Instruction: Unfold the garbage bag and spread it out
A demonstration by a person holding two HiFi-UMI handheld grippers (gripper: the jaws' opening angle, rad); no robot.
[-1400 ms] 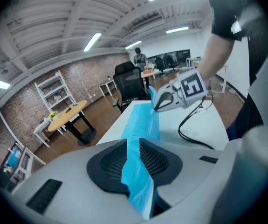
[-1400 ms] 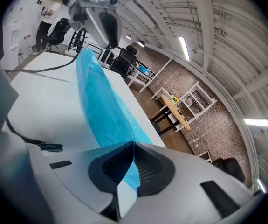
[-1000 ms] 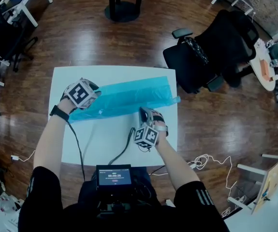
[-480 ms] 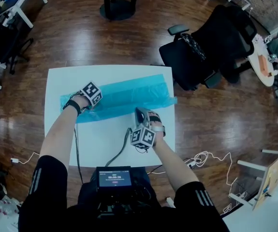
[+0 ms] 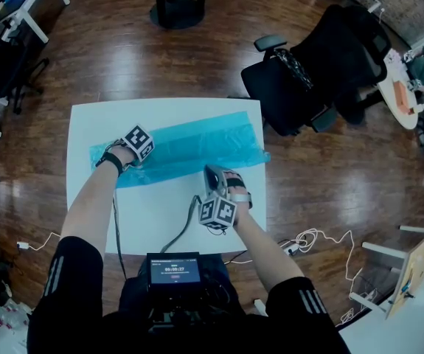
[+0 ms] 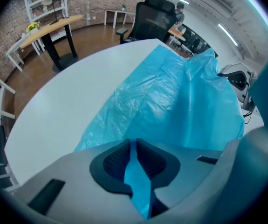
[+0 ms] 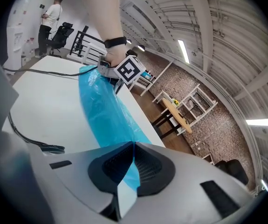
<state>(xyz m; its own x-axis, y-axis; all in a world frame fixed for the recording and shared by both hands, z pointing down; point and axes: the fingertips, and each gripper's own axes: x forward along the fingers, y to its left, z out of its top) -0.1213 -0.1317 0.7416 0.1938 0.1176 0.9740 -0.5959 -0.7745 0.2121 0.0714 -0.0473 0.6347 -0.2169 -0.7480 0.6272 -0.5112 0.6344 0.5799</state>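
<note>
We found the creased, translucent blue garbage bag [image 5: 189,147] lying as a flat strip across the white table [image 5: 160,220] from nine to two o'clock, its nine o'clock end pinched in the just-closing jaws of the left gripper [image 6: 133,162] and its three o'clock near edge nipped by the right gripper [image 7: 132,164].

A translucent blue plastic garbage bag [image 5: 189,147] lies flat as a long, crinkled strip across the white table [image 5: 160,212].
</note>
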